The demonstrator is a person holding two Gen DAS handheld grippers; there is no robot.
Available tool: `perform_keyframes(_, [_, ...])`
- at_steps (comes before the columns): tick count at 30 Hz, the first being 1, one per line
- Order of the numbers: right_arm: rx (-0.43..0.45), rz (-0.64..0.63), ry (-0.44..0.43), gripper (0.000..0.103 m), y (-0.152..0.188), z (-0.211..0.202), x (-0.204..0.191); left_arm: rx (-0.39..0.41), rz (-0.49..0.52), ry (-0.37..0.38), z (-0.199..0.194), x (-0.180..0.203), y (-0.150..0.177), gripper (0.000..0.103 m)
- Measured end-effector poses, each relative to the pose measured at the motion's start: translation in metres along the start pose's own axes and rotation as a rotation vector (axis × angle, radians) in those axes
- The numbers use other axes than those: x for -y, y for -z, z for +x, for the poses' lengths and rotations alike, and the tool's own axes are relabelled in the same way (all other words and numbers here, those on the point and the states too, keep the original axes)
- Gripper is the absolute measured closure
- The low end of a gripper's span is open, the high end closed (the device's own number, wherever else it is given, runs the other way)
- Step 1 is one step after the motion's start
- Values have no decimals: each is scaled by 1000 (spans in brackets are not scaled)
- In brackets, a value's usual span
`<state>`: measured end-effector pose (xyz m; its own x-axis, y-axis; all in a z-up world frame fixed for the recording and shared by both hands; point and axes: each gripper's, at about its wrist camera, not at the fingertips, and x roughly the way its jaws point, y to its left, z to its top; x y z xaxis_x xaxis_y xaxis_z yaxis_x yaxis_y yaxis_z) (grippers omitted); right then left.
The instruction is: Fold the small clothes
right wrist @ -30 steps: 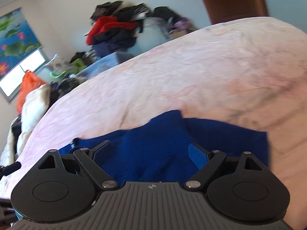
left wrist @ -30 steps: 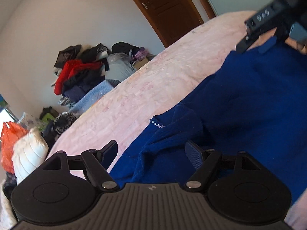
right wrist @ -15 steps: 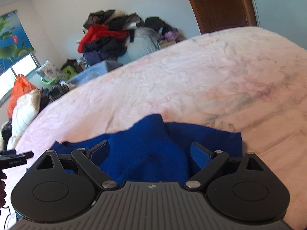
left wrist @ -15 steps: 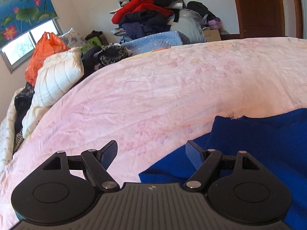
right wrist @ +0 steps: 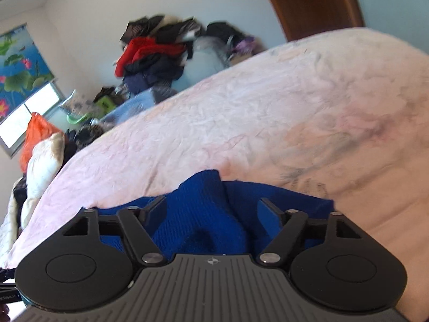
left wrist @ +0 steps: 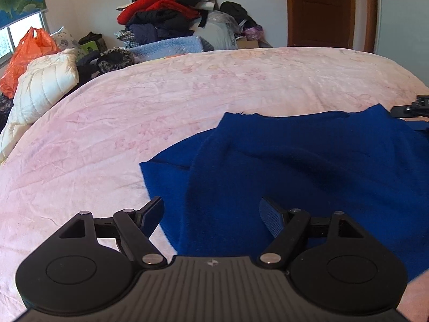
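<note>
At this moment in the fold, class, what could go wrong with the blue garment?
1. The right gripper is closing over a raised bunch of the blue sweater; it may pinch several layers and drag the fold askew.
2. The left gripper is open above a loose flap near the sweater's left edge, so nothing pins that side down.

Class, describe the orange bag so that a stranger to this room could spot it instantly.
Start at the window on the left wall. Just below it, off the pink bed, sits the orange plastic bag beside a white quilted bundle. Nothing else there is orange.
</note>
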<state>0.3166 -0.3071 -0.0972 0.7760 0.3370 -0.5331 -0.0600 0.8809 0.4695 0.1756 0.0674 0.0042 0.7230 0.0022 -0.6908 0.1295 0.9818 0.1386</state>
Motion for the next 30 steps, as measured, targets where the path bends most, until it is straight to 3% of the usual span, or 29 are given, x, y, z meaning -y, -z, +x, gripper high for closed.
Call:
perform_keyframes(2, [-39, -14, -9, 42, -5, 15, -4, 16, 25, 18, -2, 13, -1, 25])
perform_keyframes(4, [-51, -11, -12, 62, -8, 25, -6, 15, 41, 19, -1, 25, -3, 25])
perform_keyframes(5, [-57, -20, -5, 92, -9, 27, -7, 19, 47, 18, -1, 29, -3, 25])
perform_keyframes(7, [-34, -51, 6, 93, -10, 24, -12, 37, 51, 19, -4, 31, -3, 25])
perform_keyframes(10, [63, -131, 102, 94, -11, 3, -19, 46, 37, 21, -3, 27, -7, 25])
perform_keyframes(13, [11, -156, 144, 92, -14, 13, -13, 7, 24, 24, 10, 25, -11, 25])
perform_keyframes(15, [-22, -172, 178, 70, -8, 18, -12, -6, 19, 0, 15, 25, -7, 25])
perform_keyframes(19, [133, -145, 186, 60, 2, -30, -15, -6, 3, 4, 8, 16, 5, 25])
perform_keyframes(21, [151, -135, 143, 52, 8, -56, -17, -3, 6, 10, 4, 13, 10, 25])
perform_keyframes(23, [98, -172, 75, 42, 20, -69, -25, -12, 12, 7, 4, 14, 15, 25])
perform_keyframes(26, [-10, -278, 32, 39, 47, -72, -39, -29, 14, -5, 8, 19, 22, 25])
perform_keyframes(28, [-49, -359, 126, 37, 62, -68, -43, -24, 12, -13, 7, 22, 26, 25])
perform_keyframes(30, [-21, -407, 328, 35, 71, -67, -42, -24, 8, -23, 6, 24, 27, 25])
